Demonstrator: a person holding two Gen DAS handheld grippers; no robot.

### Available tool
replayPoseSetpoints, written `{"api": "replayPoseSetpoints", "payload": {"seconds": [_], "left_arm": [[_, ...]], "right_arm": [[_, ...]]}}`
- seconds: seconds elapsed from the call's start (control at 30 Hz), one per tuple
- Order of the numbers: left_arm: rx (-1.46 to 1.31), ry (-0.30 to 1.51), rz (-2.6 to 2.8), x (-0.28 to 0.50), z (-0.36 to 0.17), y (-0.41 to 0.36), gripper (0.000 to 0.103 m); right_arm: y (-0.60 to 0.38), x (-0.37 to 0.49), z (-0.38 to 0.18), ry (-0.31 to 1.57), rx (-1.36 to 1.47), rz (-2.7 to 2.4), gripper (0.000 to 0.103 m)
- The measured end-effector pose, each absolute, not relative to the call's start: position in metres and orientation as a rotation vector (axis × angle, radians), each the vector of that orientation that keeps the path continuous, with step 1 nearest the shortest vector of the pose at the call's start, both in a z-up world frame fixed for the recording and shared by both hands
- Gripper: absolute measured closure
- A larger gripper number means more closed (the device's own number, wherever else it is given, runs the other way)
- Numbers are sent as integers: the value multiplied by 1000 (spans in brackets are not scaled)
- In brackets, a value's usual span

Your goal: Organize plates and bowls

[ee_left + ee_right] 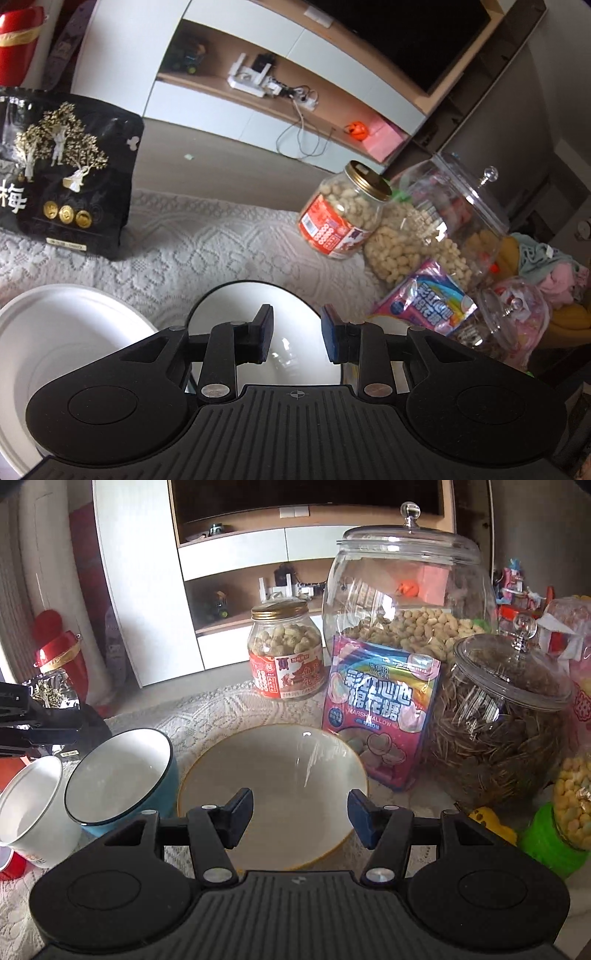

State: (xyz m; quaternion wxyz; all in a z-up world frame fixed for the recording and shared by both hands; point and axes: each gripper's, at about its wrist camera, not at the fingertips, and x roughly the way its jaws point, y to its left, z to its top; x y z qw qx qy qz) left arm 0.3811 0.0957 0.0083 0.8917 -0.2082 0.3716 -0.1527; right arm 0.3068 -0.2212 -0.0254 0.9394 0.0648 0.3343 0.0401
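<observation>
In the right wrist view a wide white bowl with a gold rim [273, 771] sits on the lace tablecloth, right in front of my open right gripper [300, 821]. A blue bowl with a white inside [122, 775] stands tilted at its left, and a white paper bowl [29, 801] lies left of that. In the left wrist view my open left gripper [297, 338] hovers over the blue, dark-rimmed bowl [258, 302]; the white paper bowl [62, 332] sits at the left. Both grippers are empty.
Behind the bowls stand a peanut jar [286, 650], a large glass jar of peanuts [406, 590], a marshmallow bag [380, 709] and a glass jar of seeds [498, 720]. A black snack bag [62, 173] stands at the far left. The left gripper's body [37, 723] shows at the left edge.
</observation>
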Motion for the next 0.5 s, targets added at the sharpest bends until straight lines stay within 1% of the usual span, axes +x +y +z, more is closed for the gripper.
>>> {"api": "replayPoseSetpoints", "payload": {"seconds": [0.17, 0.27, 0.4, 0.5], "left_arm": [[-403, 795, -268, 375, 4, 88, 72], [-411, 798, -337, 370, 6, 78, 72], [-375, 814, -454, 369, 19, 42, 72], [-260, 787, -458, 380, 26, 1, 72]], "right_arm": [[-229, 304, -30, 679, 150, 81, 46], [-241, 296, -35, 680, 133, 32, 46], [-261, 307, -39, 708, 160, 24, 46], [-268, 328, -42, 701, 146, 37, 46]]}}
